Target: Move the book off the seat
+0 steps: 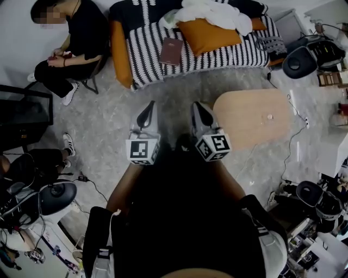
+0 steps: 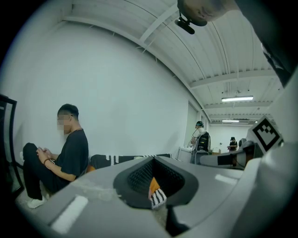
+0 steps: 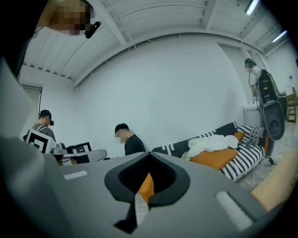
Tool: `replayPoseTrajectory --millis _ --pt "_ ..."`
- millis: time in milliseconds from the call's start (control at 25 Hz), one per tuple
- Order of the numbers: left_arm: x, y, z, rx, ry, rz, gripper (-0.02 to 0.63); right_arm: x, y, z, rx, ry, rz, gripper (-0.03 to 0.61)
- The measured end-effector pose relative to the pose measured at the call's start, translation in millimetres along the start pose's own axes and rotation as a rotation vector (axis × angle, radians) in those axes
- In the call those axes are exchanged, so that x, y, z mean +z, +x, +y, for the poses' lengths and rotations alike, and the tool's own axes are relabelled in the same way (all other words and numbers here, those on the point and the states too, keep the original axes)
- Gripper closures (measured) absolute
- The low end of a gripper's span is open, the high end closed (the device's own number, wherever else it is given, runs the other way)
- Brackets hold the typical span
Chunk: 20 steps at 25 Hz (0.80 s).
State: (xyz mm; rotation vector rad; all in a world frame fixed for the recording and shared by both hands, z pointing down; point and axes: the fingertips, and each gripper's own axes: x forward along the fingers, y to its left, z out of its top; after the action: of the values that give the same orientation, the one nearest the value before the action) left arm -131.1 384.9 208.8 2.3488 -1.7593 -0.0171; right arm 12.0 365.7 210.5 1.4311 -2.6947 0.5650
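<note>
Head view, near first: left gripper [image 1: 147, 112] & right gripper [image 1: 199, 113] sit side by side low in frame, both aimed at 12 o'clock. Each gripper's own view shows its jaws pressed together w/ only a sliver of light between the tips. Nothing is held in either.

Grey floor [image 1: 109, 119] lies ahead. Wooden table [image 1: 244, 120] is at 3 o'clock of right gripper, near it. Farther out at 12 is the striped sofa [image 1: 144, 51]. The book [image 1: 172, 51] lies flat on it, dark red cover up, well apart from both grippers. Orange cushion [image 1: 209, 35] is just beside the book at its 2 o'clock; can't tell if they touch. White cloth [image 1: 215, 13] is heaped past that. Seated person [image 1: 76, 38] at 10 o'clock is off the line of travel.

Judgement: this is the approach step, task not begun.
- Head straight for 12, w/ right gripper passing the table's 9 o'clock edge clear.
- Open one gripper's jaws before arriving, not over the book.
- Book is thin & flat on soft fabric, so come in low at its 6 o'clock edge. Press one jaw into the sofa to slip under, other jaw on the cover.
- Bite deep enough that covers & pages don't fan out.
- Spare gripper can pin the far edge so the book doesn't slide toward the cushion.
- Lift level & clear of the sofa before turning; the table looks the handiest spot to set it
</note>
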Motion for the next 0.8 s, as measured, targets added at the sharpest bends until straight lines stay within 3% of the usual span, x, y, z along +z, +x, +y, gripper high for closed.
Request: replayPoseTrajectory --millis 240,800 --pt "3 7 7 0.006 -0.039 -0.007 0.607 1 7 -2 -0.016 -0.010 0.020 0.571" --pt "0 80 19 0.017 -0.023 0.026 0.607 14 70 -51 -0.002 0.020 0.013 0.571"
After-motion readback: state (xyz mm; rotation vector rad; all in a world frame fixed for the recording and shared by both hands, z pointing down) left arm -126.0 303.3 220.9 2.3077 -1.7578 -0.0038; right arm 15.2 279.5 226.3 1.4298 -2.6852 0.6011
